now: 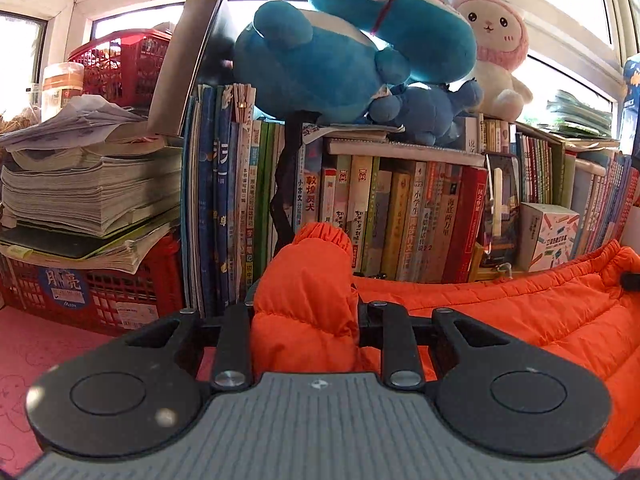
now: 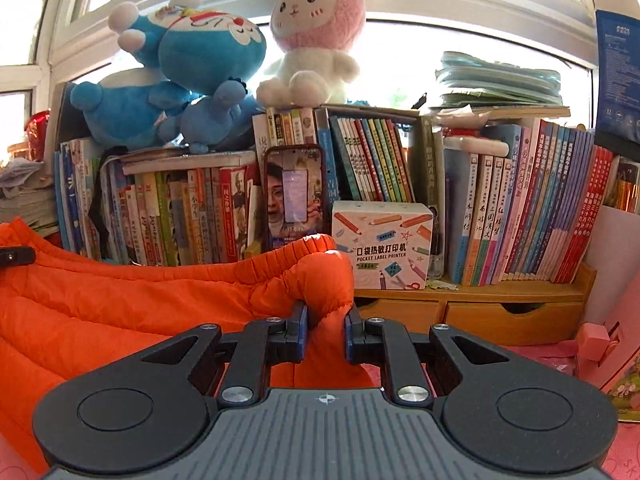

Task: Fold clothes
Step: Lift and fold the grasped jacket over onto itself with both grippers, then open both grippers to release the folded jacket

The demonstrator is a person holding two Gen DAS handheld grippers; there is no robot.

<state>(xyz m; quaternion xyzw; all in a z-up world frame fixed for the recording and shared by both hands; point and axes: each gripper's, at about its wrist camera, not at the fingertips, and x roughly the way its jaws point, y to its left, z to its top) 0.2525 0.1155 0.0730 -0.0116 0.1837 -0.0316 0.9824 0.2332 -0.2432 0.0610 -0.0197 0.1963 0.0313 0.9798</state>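
An orange quilted garment hangs stretched between my two grippers above a pink mat. In the left wrist view my left gripper is shut on a bunched, elastic-edged corner of it. The fabric bulges up between the fingers and hides their tips. In the right wrist view my right gripper is shut on the other corner, and its blue pads pinch a fold of the orange garment. The cloth sags in a wide band from that grip toward the left edge.
Straight ahead is a wall of upright books on a wooden drawer shelf, with plush toys on top. A phone and a label printer box lean against the books. Red crates with paper stacks stand at the left.
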